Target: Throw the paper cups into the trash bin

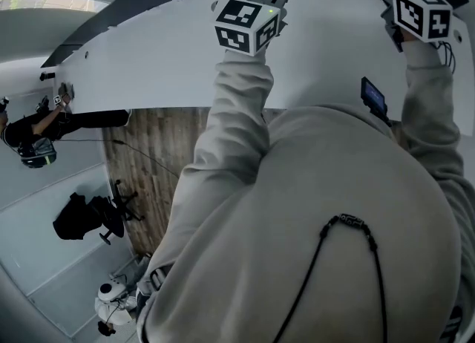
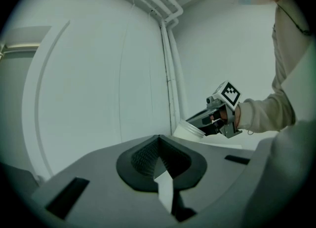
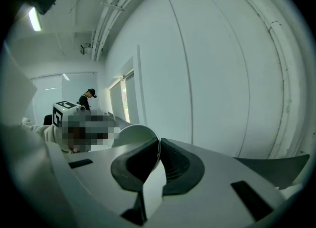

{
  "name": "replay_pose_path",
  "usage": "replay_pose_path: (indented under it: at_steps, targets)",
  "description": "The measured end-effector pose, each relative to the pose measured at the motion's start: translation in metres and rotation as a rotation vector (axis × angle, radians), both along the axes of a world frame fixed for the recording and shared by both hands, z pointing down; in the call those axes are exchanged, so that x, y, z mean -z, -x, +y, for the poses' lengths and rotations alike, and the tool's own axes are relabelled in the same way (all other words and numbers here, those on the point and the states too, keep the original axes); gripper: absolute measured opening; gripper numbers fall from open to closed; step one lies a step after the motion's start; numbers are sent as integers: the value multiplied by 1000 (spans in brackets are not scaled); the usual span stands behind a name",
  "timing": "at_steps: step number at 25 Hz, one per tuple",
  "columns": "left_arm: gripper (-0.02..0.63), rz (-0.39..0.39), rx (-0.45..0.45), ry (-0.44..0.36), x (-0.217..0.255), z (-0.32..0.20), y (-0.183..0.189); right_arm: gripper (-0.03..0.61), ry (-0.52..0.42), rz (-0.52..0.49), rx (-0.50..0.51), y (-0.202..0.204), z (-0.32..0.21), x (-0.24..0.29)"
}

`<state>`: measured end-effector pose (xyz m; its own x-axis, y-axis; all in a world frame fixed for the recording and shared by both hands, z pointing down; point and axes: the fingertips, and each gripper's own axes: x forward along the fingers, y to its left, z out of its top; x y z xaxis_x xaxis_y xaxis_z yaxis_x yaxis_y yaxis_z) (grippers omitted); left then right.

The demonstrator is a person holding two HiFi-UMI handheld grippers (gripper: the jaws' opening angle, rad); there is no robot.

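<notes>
Hoodie [image 1: 312,223]: filling the lower right of the head view, both sleeves reaching toward the top edge.
Left gripper [image 2: 159,140]: sitting with the jaw tips pressed together, carrying nothing recognisable. Showing only a pale sliver lower between the pads, too unclear to name. Probably just keeping out of the way.
Right gripper [image 3: 158,145]: clamping tight on the thin wall of the paper cup [image 3: 136,135], one pad inside the mouth and one outside. Likely pinching the rim because a light, empty cup carries easily that way.
Cup position: hanging tipped sideways rather than upright. Poking out of the jaws at centre right of the left gripper view, and peeking in at the top edge of the head view.
Cup contents: showing only bare white inside, as far as visible.
Table [image 1: 148,59]: stretching white across the upper part of the head view, beneath both raised tools.
Trash bin: appearing in no view, so the drop is judged to be still ahead, with finding the bin coming first.
Floor [image 1: 156,163]: showing as a wooden strip left of centre, with a black chair [image 1: 93,215] at lower left.
Another person [image 1: 30,137]: working at the far left edge.
</notes>
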<state>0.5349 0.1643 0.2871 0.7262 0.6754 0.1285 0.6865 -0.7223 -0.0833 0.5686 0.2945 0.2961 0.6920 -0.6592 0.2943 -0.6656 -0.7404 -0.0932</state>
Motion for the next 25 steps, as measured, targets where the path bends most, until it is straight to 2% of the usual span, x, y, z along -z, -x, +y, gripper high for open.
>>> replay_pose_path:
  at_steps: [5, 13, 16, 18, 22, 25]
  targets:
    - [-6, -14, 55, 19, 12, -11, 1, 40, -5, -19, 39, 0, -10, 4]
    - [-6, -60, 191, 31, -11, -17, 4, 38, -25, -53, 151, -10, -12, -21]
    - [-6, -87, 271, 16, -23, -53, 14, 38, -21, -81, 227, -11, -49, -35]
    - [-6, -105, 342, 3, -22, -86, 27, 40, -27, -98, 299, -9, -86, -33]
    - [-6, -130, 476, -35, 22, -114, 77, 40, -38, -104, 438, 24, -119, 16]
    - [-6, -131, 600, -5, 24, -154, 124, 40, -30, -100, 537, 55, -154, 15]
